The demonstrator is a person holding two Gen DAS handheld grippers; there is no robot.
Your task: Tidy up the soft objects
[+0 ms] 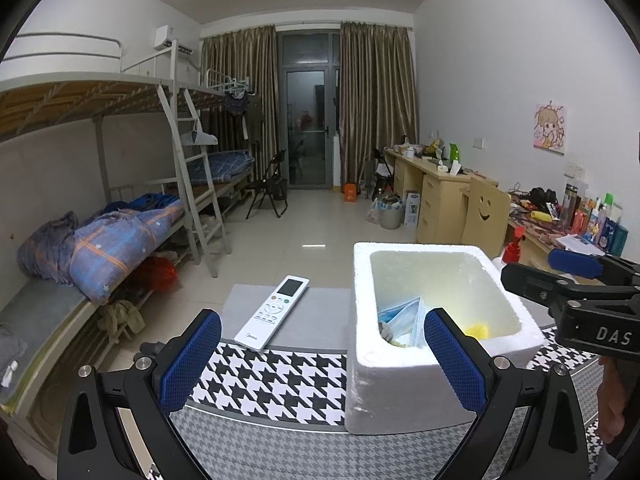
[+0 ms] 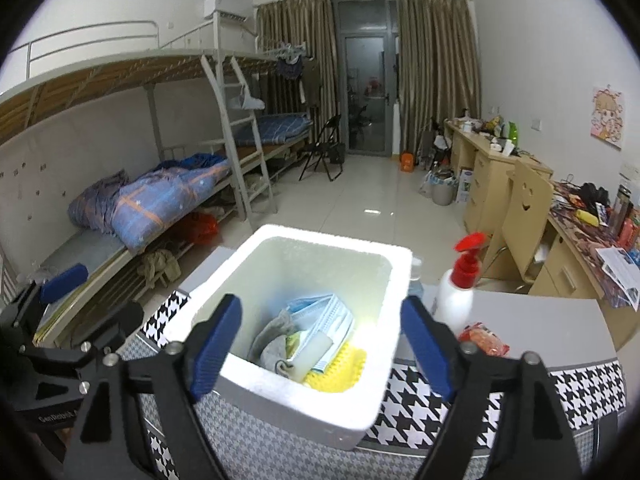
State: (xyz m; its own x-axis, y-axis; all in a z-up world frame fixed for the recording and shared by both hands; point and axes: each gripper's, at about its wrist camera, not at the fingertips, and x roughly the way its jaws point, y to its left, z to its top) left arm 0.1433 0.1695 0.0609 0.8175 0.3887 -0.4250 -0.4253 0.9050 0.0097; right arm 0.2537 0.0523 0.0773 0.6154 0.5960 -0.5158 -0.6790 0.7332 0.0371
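clearly, from the left wrist view, the left gripper (image 1: 322, 360) stands spread and empty beside the white foam box (image 1: 404, 384), perhaps waiting its turn; a white remote control (image 1: 272, 312) lies near on the houndstooth cloth (image 1: 272, 384). from the right wrist view, the right gripper (image 2: 322, 348) hangs wide over the box with nothing between its pads, so a soft thing seems released. blue face masks (image 2: 324, 314), grey cloth (image 2: 272, 344) and a yellow sponge (image 2: 340, 370) lie inside.

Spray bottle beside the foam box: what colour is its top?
Red, on a white spray bottle; clearest in the right wrist view.
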